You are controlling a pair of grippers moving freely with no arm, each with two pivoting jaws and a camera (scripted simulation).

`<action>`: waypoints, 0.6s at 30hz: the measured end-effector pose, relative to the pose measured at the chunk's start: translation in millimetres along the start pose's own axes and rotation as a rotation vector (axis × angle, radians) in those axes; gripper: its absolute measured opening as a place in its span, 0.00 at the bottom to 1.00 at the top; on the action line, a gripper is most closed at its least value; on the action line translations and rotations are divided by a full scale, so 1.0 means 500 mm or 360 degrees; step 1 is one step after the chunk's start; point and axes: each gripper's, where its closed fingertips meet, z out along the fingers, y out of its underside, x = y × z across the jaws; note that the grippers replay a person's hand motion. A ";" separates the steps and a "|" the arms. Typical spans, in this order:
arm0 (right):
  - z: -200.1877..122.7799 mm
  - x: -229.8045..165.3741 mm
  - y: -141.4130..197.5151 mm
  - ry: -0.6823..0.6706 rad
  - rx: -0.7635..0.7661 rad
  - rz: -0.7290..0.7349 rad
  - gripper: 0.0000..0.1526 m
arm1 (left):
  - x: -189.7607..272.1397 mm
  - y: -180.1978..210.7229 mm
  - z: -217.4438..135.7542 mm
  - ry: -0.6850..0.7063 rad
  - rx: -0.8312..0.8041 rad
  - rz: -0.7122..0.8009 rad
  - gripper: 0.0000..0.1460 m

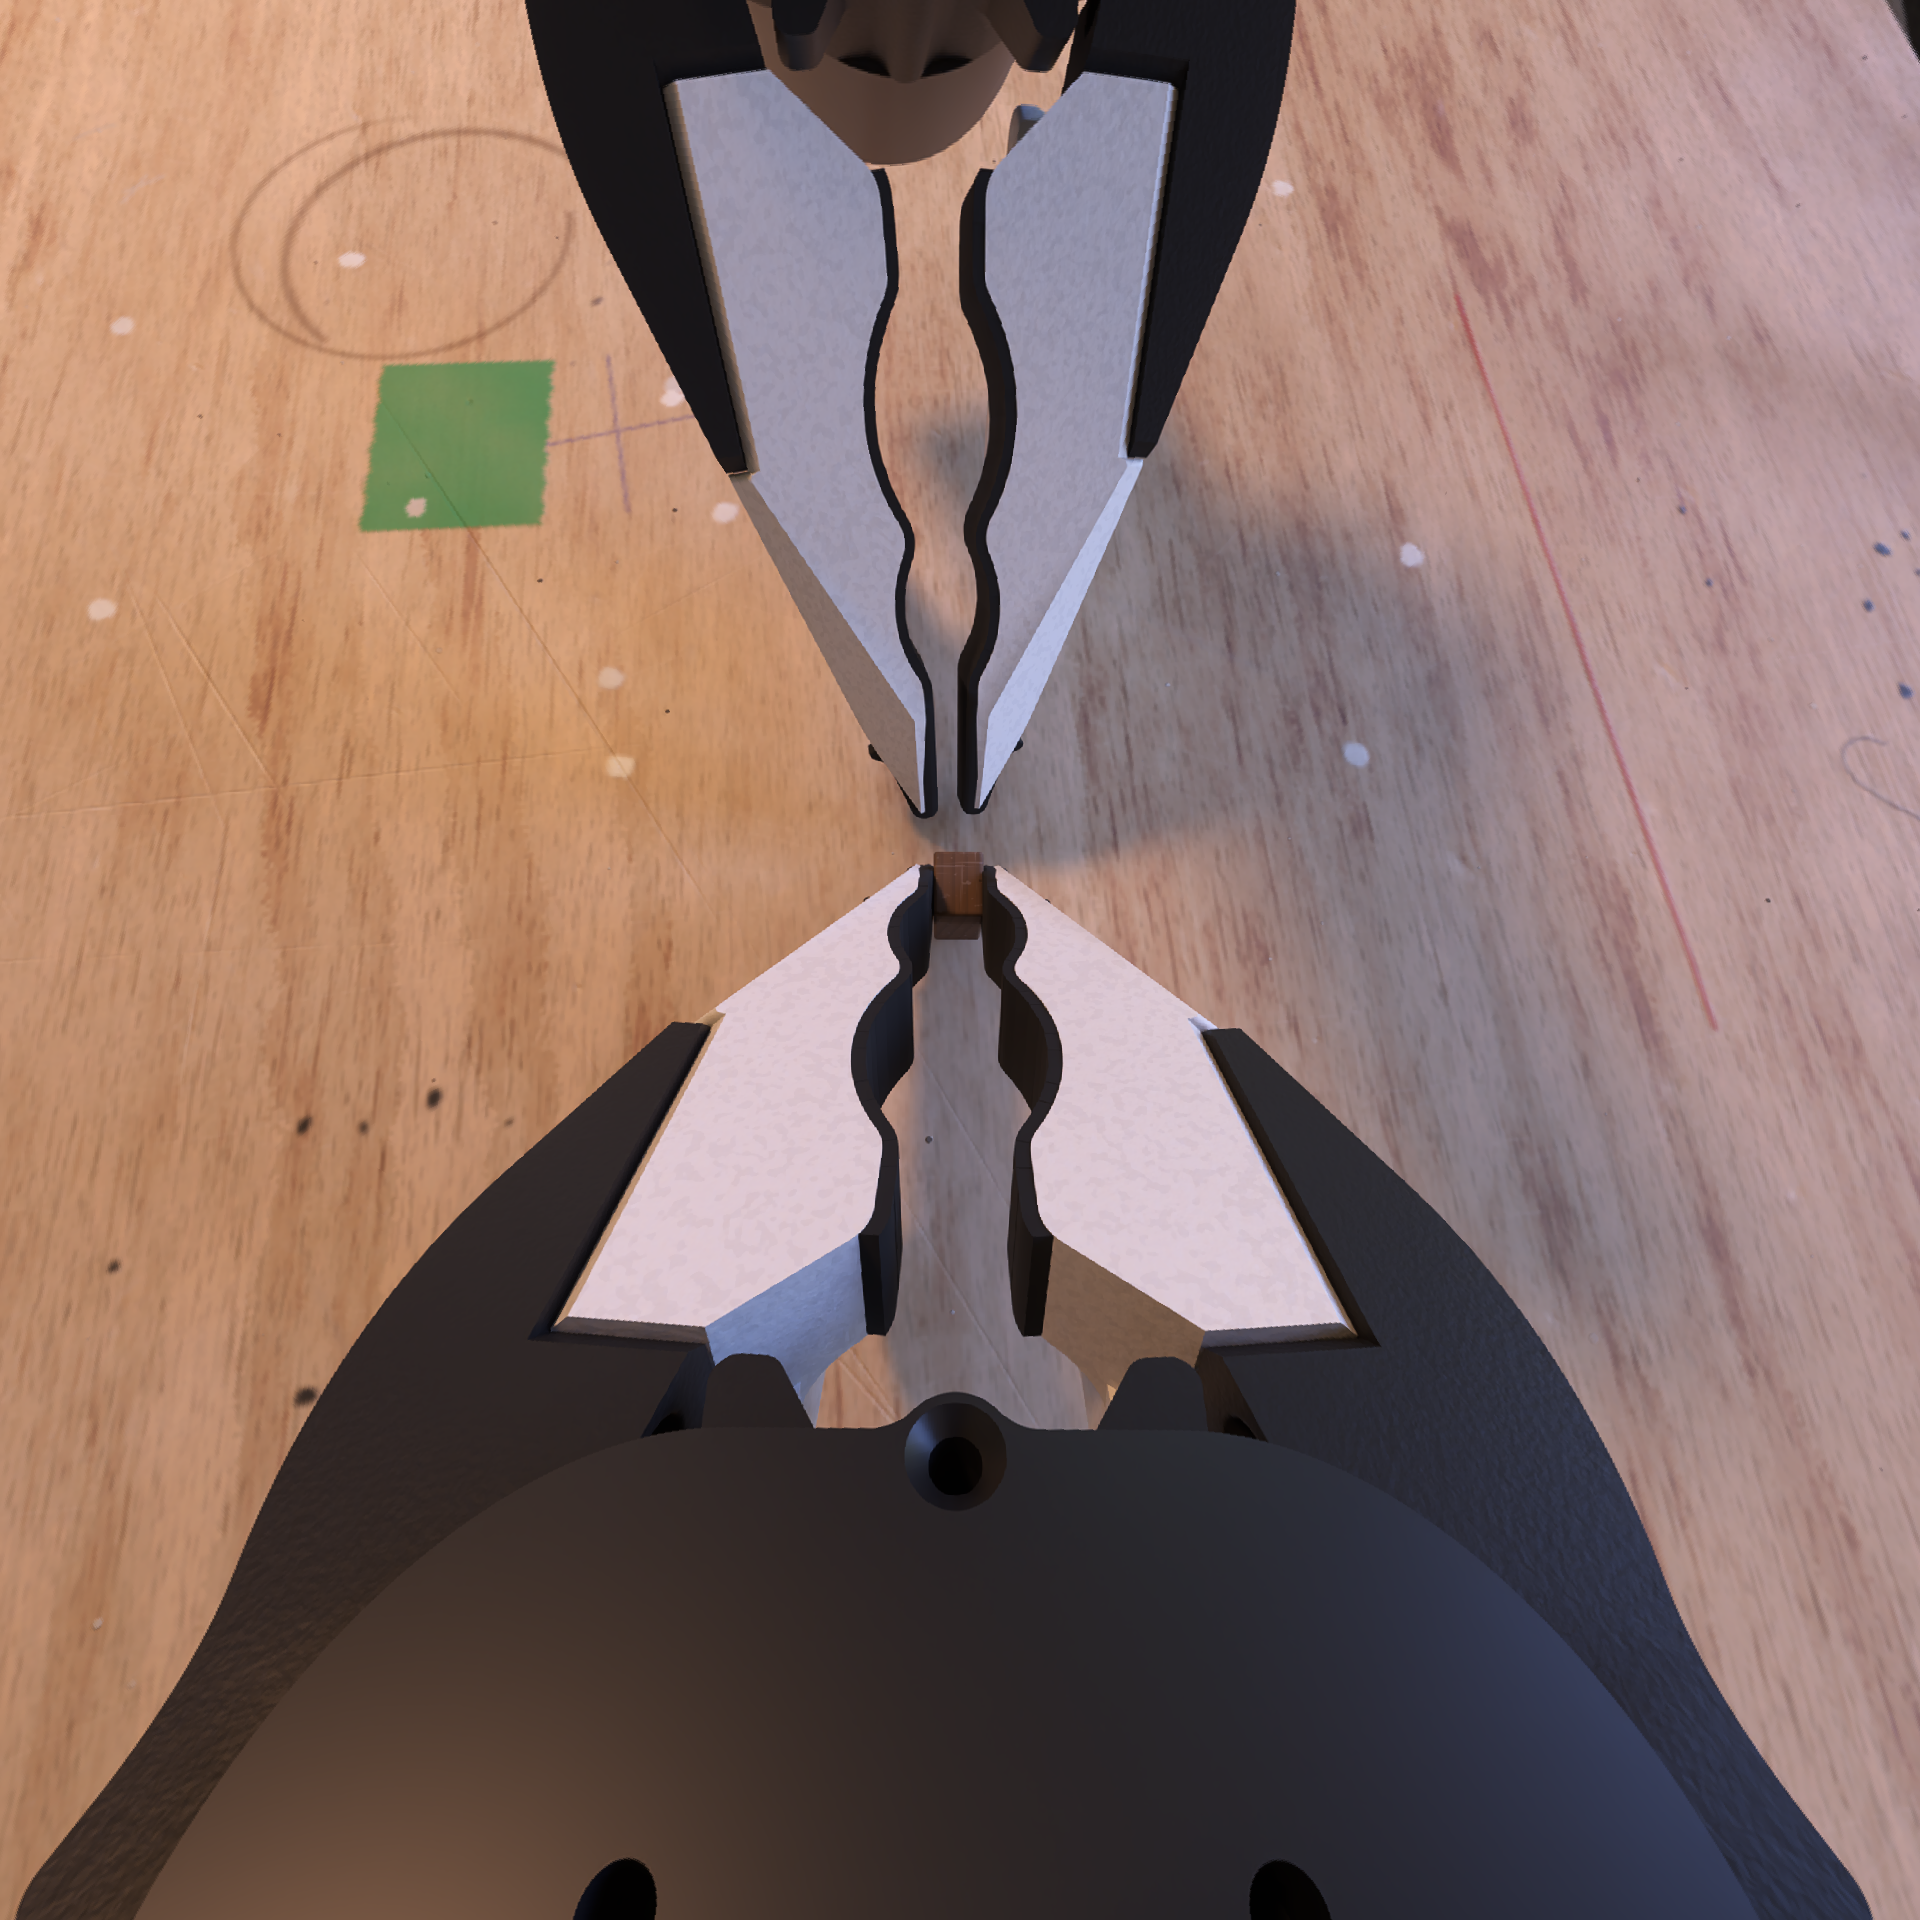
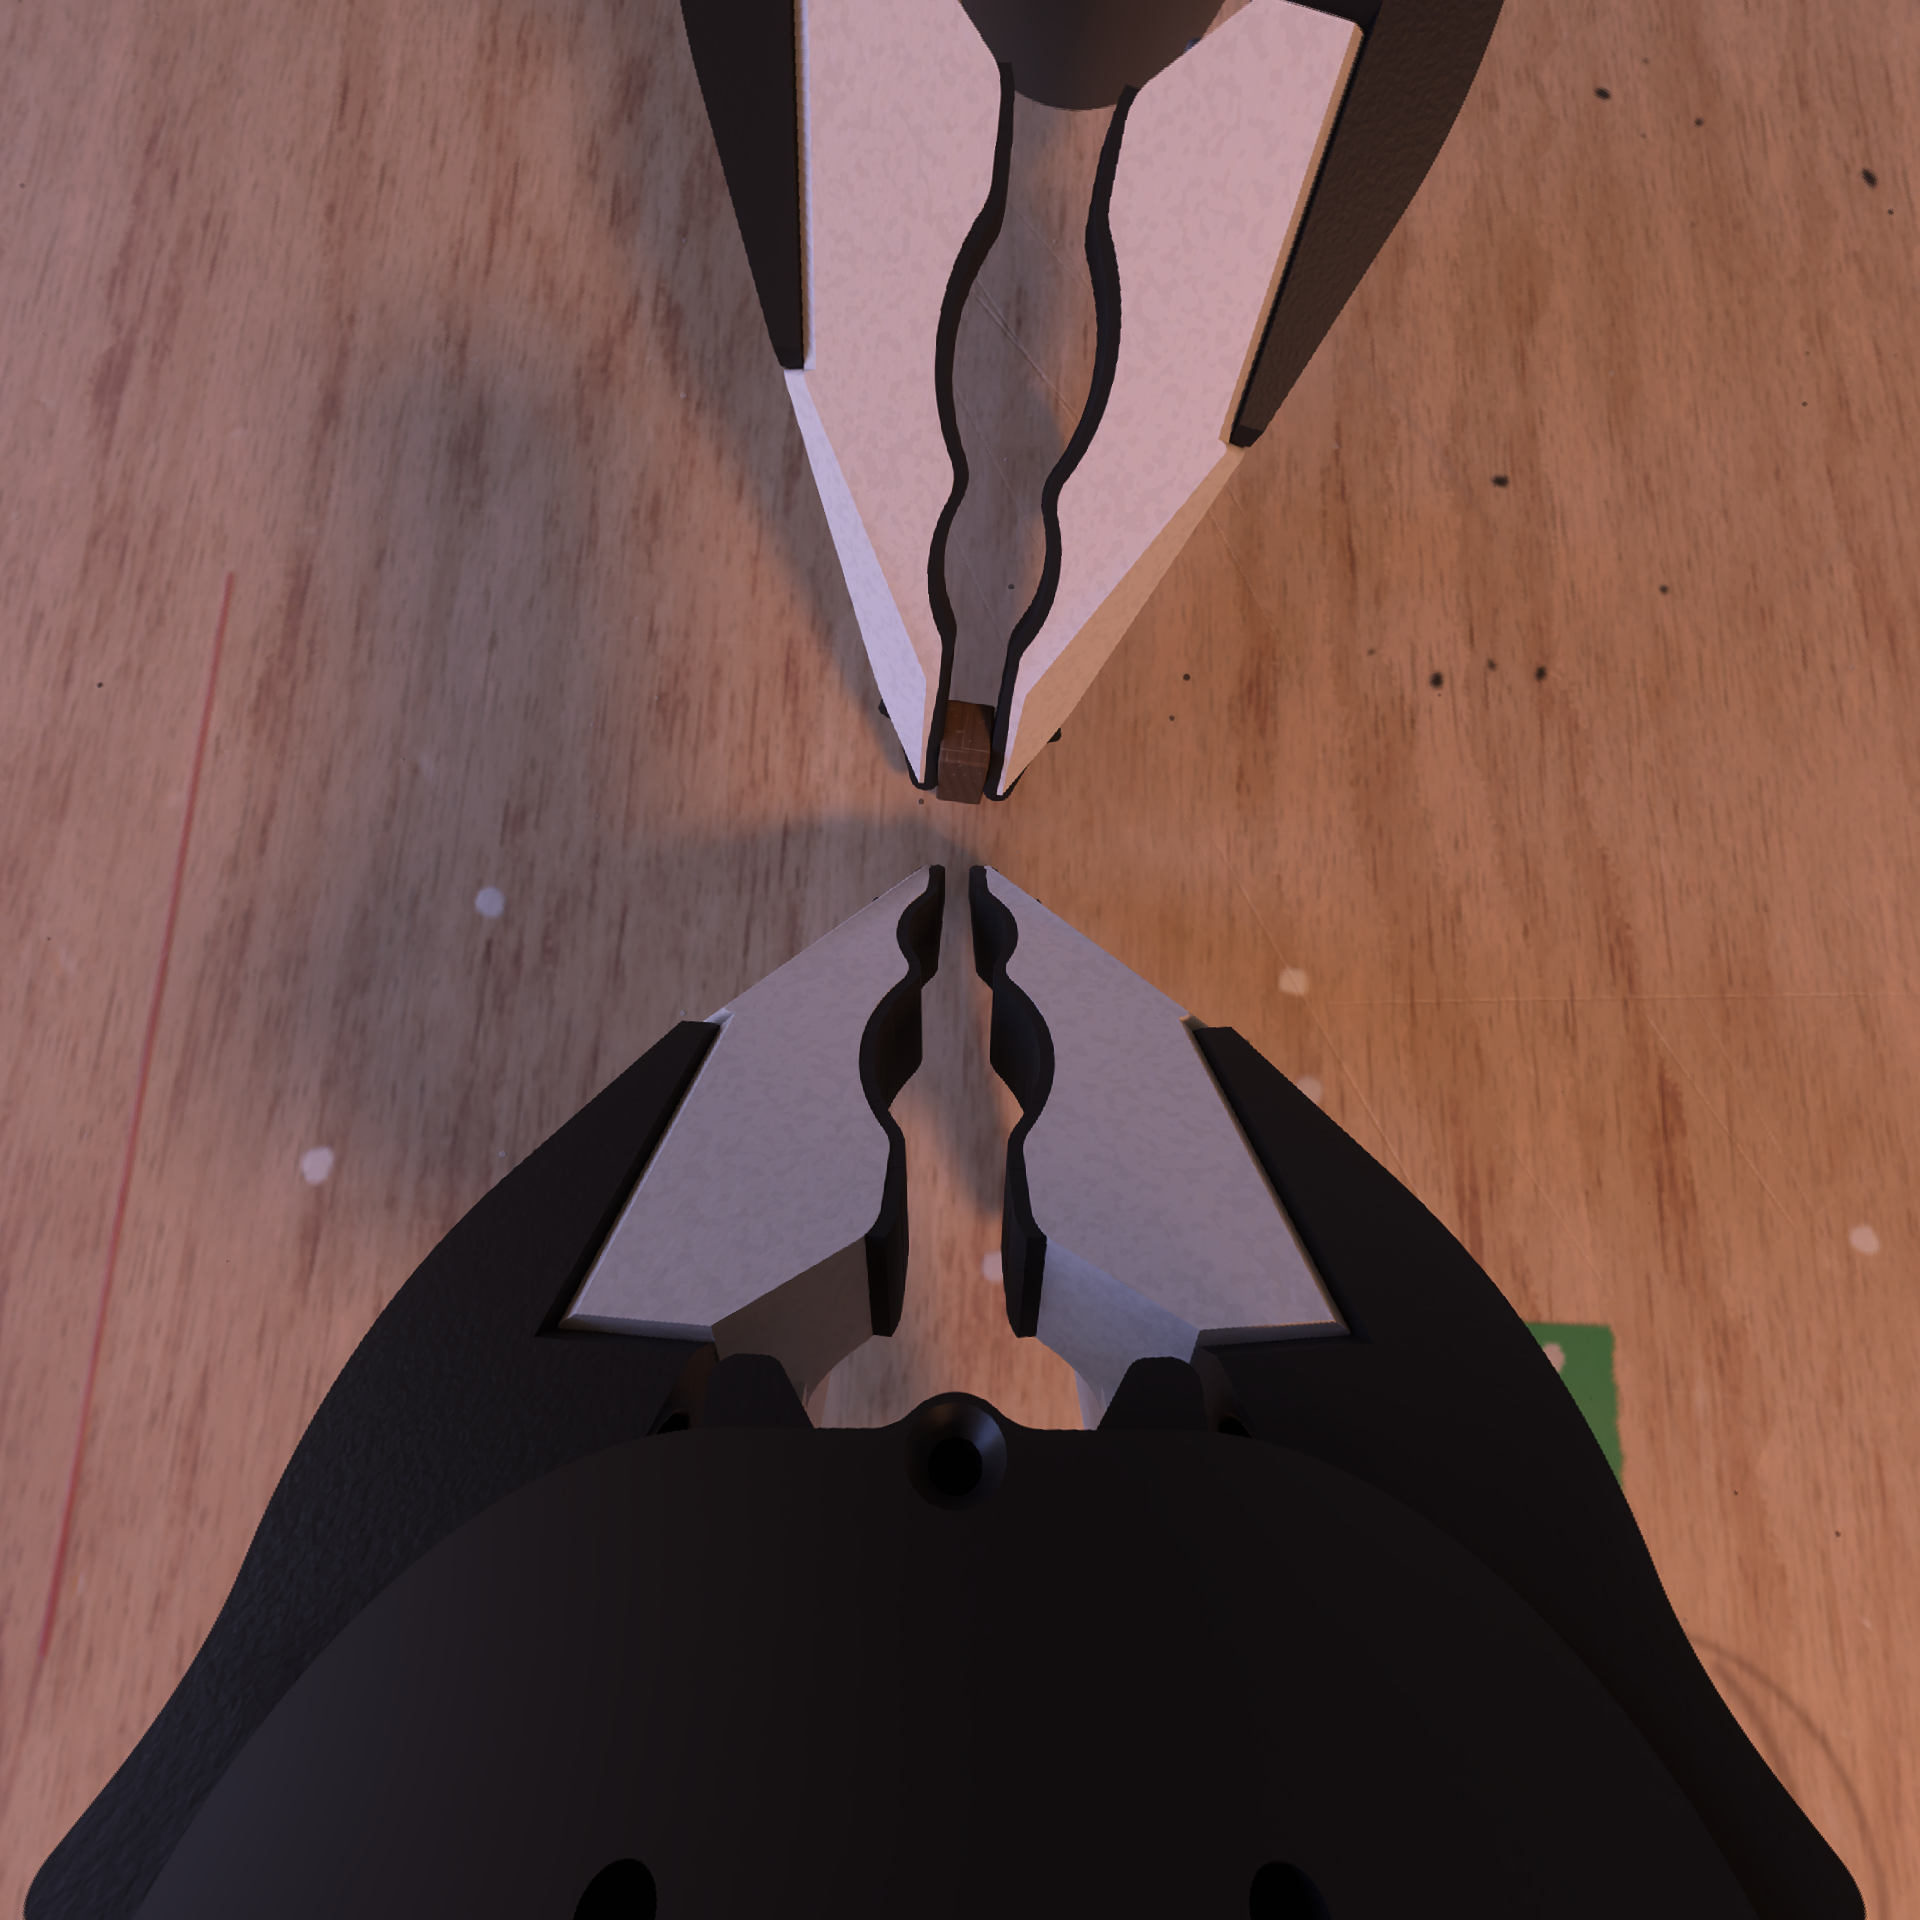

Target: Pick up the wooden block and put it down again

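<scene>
A small brown wooden block [image 1: 957,891] sits clamped between the fingertips of my left gripper [image 1: 957,883], which is shut on it just over the wooden tabletop [image 1: 312,831]. I cannot tell whether the block touches the table. My right gripper [image 2: 956,878] faces the left one tip to tip, a short gap away; its jaws are nearly together and hold nothing. In the left wrist view the right gripper [image 1: 948,805] comes down from the top edge. In the right wrist view the left gripper [image 2: 961,779] holds the block [image 2: 961,753] at its tips.
A flat green square patch [image 1: 457,447] lies on the table to the left of the left gripper; it also shows in the right wrist view [image 2: 1584,1392]. A drawn pencil circle [image 1: 400,239] and a thin red line [image 1: 1579,644] mark the wood.
</scene>
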 end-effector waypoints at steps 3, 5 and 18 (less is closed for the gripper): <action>0.000 0.000 0.000 -0.0007 0.0009 -0.0003 0.03 | 0.003 0.000 -0.002 0.0014 0.0005 0.0004 0.06; 0.000 -0.001 0.000 -0.0006 0.0012 -0.0014 0.03 | 0.005 -0.002 -0.004 0.0022 0.0016 0.0015 0.06; 0.002 -0.004 -0.002 -0.0015 0.0018 -0.0039 0.03 | 0.003 0.008 -0.008 0.0037 -0.0004 -0.0005 0.06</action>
